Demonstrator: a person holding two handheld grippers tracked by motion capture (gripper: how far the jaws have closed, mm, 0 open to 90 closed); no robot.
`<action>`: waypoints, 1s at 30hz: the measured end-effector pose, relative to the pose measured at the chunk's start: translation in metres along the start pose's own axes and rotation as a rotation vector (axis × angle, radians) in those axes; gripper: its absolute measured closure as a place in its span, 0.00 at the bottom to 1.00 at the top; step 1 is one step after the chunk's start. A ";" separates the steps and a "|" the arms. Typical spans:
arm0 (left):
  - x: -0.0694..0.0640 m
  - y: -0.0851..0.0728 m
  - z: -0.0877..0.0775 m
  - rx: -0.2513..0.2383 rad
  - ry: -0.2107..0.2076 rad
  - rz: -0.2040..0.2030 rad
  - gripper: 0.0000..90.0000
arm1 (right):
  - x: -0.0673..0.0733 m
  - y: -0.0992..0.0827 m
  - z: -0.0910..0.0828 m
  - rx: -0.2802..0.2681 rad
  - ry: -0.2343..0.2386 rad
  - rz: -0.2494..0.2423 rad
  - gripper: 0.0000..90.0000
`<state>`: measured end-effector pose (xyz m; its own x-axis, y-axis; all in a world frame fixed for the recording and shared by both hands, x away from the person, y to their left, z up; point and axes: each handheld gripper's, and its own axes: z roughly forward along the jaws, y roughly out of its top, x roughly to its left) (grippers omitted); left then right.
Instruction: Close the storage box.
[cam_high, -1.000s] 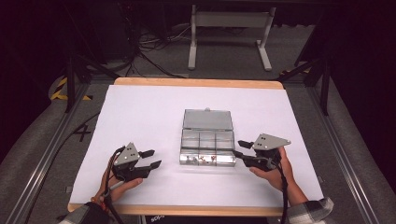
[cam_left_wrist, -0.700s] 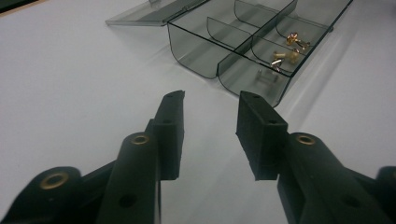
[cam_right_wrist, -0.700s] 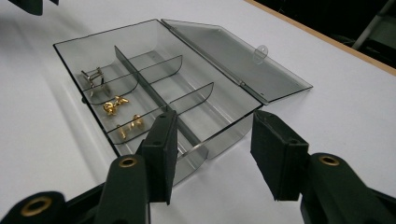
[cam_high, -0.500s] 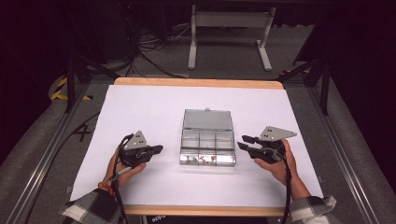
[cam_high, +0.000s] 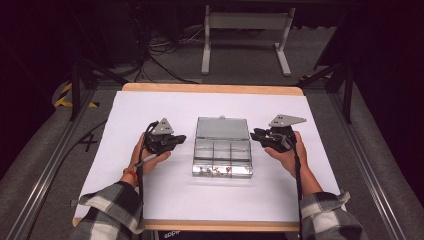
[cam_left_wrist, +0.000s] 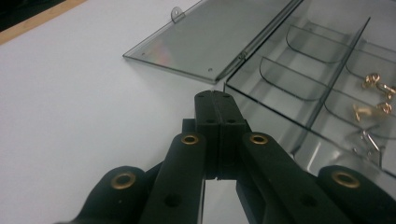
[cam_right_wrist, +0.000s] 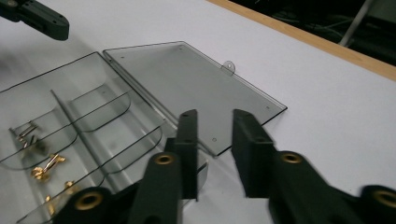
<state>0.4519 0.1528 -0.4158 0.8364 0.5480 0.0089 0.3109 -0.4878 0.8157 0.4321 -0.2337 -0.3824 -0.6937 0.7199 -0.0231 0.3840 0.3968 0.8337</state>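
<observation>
Hand-held grippers (cam_high: 176, 141) (cam_high: 256, 134) flank open box (cam_high: 222, 150); palms up.

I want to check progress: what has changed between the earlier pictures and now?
Both tools moved up the table, closer to the box sides. The left tool has closed, empty. The right tool has narrowed but is open, holding nothing. The clear compartment box, its open lid and the small metal parts stayed put.

You are working at a bench (cam_high: 150, 210) covered with a white sheet (cam_high: 165, 110), its wooden edge showing along the far and near sides. Around you the room is dark, with grey carpeted floor (cam_high: 350, 65). Beyond the bench stands a pale metal frame (cam_high: 245, 22) on two feet, with black cables (cam_high: 160, 55) trailing on the floor. Yellow-black hazard tape (cam_high: 65, 95) marks the floor at your left, beside aluminium rails (cam_high: 45, 175).
</observation>
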 end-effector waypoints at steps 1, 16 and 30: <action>0.001 0.003 0.003 0.002 0.007 0.005 1.00 | -0.002 0.002 0.005 0.015 0.003 0.013 0.73; 0.013 0.011 0.036 0.016 0.027 -0.046 0.96 | -0.023 0.003 0.048 0.096 0.025 0.169 0.59; 0.015 0.012 0.051 0.057 0.040 -0.077 0.93 | -0.035 -0.008 0.069 0.109 0.067 0.320 0.47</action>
<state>0.4909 0.1204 -0.4354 0.7909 0.6112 -0.0287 0.3997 -0.4805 0.7806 0.4950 -0.2232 -0.4264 -0.5644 0.7804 0.2693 0.6489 0.2177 0.7291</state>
